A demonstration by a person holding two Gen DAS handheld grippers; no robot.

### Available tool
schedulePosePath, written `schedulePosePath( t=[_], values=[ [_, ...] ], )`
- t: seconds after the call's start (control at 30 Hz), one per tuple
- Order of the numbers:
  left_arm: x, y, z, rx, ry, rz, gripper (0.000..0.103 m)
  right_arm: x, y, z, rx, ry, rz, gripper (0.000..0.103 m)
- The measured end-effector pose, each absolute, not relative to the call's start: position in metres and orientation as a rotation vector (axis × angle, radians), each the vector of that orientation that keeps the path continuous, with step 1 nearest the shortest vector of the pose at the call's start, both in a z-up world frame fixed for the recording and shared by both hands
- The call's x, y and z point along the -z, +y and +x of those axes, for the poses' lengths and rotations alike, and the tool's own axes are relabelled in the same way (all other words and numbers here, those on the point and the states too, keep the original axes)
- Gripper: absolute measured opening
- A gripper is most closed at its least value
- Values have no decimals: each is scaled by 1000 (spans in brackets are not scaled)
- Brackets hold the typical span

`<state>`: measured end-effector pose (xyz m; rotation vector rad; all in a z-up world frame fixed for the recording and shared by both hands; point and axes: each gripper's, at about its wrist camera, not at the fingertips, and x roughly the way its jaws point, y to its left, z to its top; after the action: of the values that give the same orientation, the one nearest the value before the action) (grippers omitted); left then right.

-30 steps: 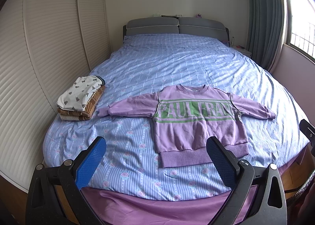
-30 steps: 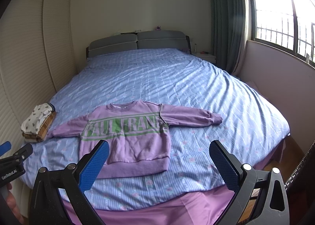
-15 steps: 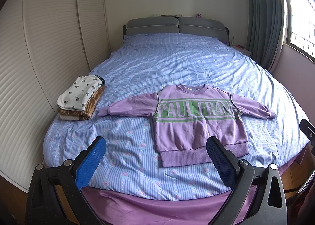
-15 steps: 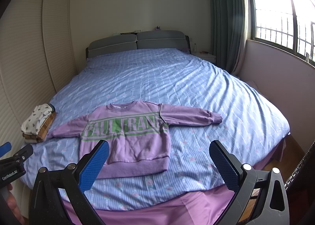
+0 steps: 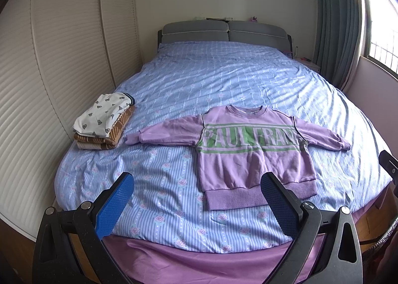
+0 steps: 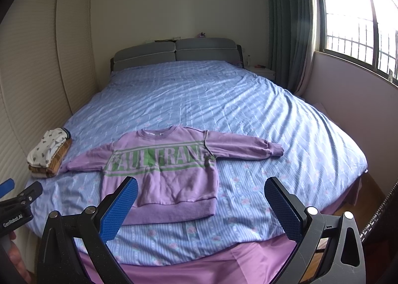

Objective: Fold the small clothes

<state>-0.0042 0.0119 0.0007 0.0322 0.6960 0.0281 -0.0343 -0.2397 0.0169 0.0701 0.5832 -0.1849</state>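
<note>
Two folded garments already sit in a small stack (image 5: 104,122) at the left side of the bed (image 5: 223,77), a white patterned one on top of a brown striped one, so I judge part of the task done. From my left wrist view, the purple sweatshirt (image 5: 251,152) with green lettering lies flat and face up near the foot of the bed, both sleeves spread out to the sides, hem toward me, not yet folded; that piece is what is left, as far as I can see. My left gripper (image 5: 196,207) hangs short of the bed edge with its jaws spread wide and nothing between the blue pads. The bedcover is blue with stripes and small flowers, lightly wrinkled, over a purple sheet that shows at the foot. Slatted wardrobe doors (image 5: 62,60) run along the left wall, and a grey padded headboard (image 5: 223,30) stands at the far end. From my right wrist view, the sweatshirt (image 6: 164,167) sits left of centre, its right sleeve reaching out across bare cover, and the stack (image 6: 49,152) lies well apart from it by the wardrobe side. My right gripper (image 6: 201,207) is likewise wide open and empty, held off the cloth. A barred window (image 6: 360,23) with a dark green curtain (image 6: 286,23) lights the right wall, and the left tool shows at the lower left edge.
</note>
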Motion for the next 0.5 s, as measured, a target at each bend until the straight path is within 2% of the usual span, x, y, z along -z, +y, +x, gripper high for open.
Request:
schedulePosePath(
  t=[0.5],
  values=[
    [7,21,0,-40,690,29,103,-13,-229,-26,183,594,58,102]
  ],
)
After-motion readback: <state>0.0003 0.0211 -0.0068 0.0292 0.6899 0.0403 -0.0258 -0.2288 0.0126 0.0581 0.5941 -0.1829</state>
